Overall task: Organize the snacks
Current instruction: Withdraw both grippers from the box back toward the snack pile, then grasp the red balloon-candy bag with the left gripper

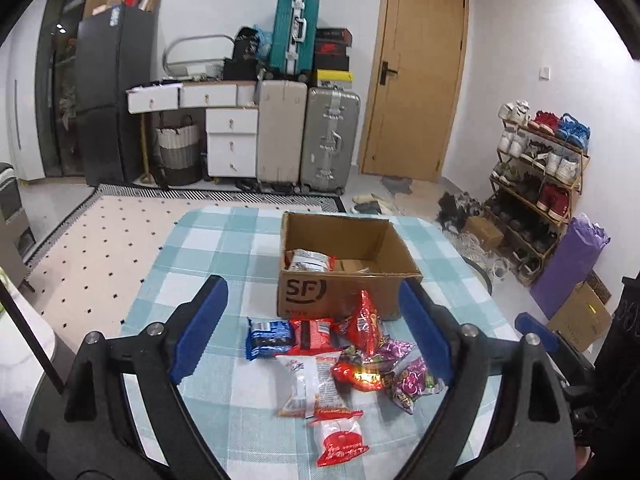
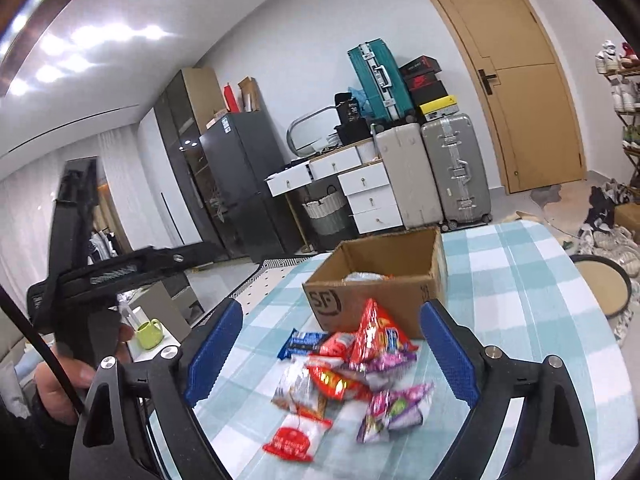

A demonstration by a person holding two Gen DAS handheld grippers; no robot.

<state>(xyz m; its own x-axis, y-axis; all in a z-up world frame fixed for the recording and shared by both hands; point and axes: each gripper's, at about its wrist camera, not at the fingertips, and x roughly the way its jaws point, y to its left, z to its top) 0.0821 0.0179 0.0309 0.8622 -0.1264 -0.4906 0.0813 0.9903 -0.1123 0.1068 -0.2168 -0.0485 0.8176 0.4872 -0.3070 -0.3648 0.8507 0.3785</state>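
An open cardboard box marked SF stands on the blue-checked table; a white and red snack bag lies inside it. In front of the box lies a pile of snack packets: a blue one, red ones, a white one, purple ones and a red and white one. My left gripper is open and empty, above the pile. My right gripper is open and empty, also over the pile, near the box.
Suitcases, white drawers and a dark fridge stand along the far wall. A shoe rack and purple bag are at right. A green mug sits left of the table, near the hand-held left gripper body.
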